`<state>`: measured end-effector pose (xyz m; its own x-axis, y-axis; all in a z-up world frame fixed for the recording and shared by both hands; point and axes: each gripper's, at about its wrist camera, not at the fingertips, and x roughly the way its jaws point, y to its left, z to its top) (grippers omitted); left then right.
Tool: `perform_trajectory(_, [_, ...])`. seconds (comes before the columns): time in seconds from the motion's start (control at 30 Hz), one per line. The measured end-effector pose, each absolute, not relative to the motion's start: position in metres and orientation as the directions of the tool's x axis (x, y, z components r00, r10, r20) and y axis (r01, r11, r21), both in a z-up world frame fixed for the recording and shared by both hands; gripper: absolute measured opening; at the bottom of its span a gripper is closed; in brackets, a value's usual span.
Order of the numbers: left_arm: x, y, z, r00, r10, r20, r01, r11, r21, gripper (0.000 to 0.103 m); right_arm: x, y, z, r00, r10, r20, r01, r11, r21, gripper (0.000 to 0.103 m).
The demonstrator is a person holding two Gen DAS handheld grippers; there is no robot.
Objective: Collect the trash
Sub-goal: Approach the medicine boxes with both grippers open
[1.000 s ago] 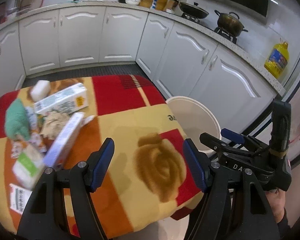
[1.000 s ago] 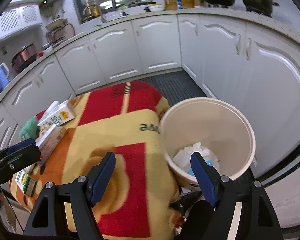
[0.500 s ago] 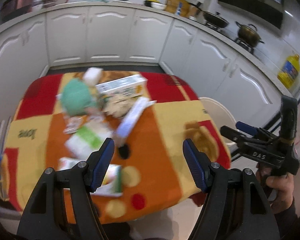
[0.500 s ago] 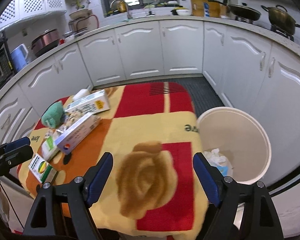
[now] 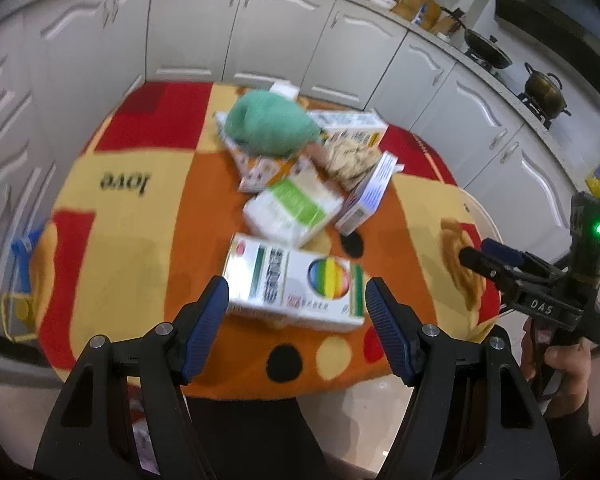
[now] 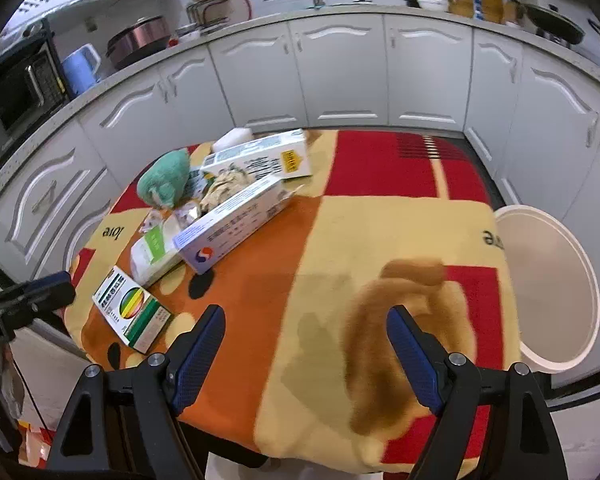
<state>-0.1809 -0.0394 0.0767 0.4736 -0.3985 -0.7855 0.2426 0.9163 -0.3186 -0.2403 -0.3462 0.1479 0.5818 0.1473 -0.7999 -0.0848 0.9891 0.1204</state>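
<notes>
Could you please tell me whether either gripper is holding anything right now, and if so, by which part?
Nothing is held. The left gripper is open around the rainbow-print box; the right gripper is open over the blanket.

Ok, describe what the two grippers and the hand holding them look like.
Both grippers are black frames with silver bolts and ribbed blue finger pads. The right gripper carries white "DAS" lettering and a green light on its handle. A bare hand grips it, dark sleeve at the wrist.

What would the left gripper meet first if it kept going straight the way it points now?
Most likely the white cardboard box with the rainbow circle: it lies flat on the blanket-covered table, right ahead of the open left gripper. Depth is unclear, so contact cannot be judged.
</notes>
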Motion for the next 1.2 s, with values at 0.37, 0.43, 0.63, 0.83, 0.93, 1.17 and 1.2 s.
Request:
perform_trajectory(0.37, [-0.174, -0.011, 0.032, 0.432, -0.261, -0.863, 0.090, 0.965, -0.247, 0.070, -0.212, -0.303, 0.123, 0.549, 0.154, -0.821, -0.185, 0.981, 0.060, 0.081])
perform_trajectory(0.43, [-0.166, -0.008, 0.029, 0.437, -0.261, -0.861, 0.081, 0.965, -0.251, 0.070, -0.204, -0.297, 0.116, 0.540, 0.152, -0.828, -0.188, 0.980, 0.058, 0.081])
perform_trajectory(0.63, [-0.140, -0.003, 0.028, 0.465, -0.247, -0.850, 0.065, 0.967, -0.245, 0.070, -0.186, -0.282, 0.100, 0.507, 0.178, -0.843, -0.192, 0.977, 0.091, 0.081])
perform_trajectory(0.83, [-0.130, 0.021, 0.038, 0.478, -0.296, -0.827, 0.034, 0.947, -0.319, 0.070, -0.200, -0.257, 0.096, 0.457, 0.248, -0.854, -0.255, 0.957, 0.141, 0.081])
perform_trajectory(0.93, [-0.135, 0.027, 0.046, 0.486, -0.314, -0.816, 0.026, 0.938, -0.346, 0.070, -0.206, -0.240, 0.094, 0.424, 0.306, -0.852, -0.308, 0.934, 0.182, 0.081])
perform_trajectory(1.17, [-0.149, 0.007, 0.062, 0.477, -0.377, -0.794, 0.068, 0.917, -0.394, 0.070, -0.216, -0.275, 0.102, 0.419, 0.329, -0.846, -0.254, 0.937, 0.239, 0.081])
perform_trajectory(1.2, [-0.149, 0.004, 0.063, 0.474, -0.382, -0.793, 0.075, 0.915, -0.396, 0.070, -0.215, -0.283, 0.103, 0.419, 0.330, -0.846, -0.227, 0.940, 0.254, 0.081])
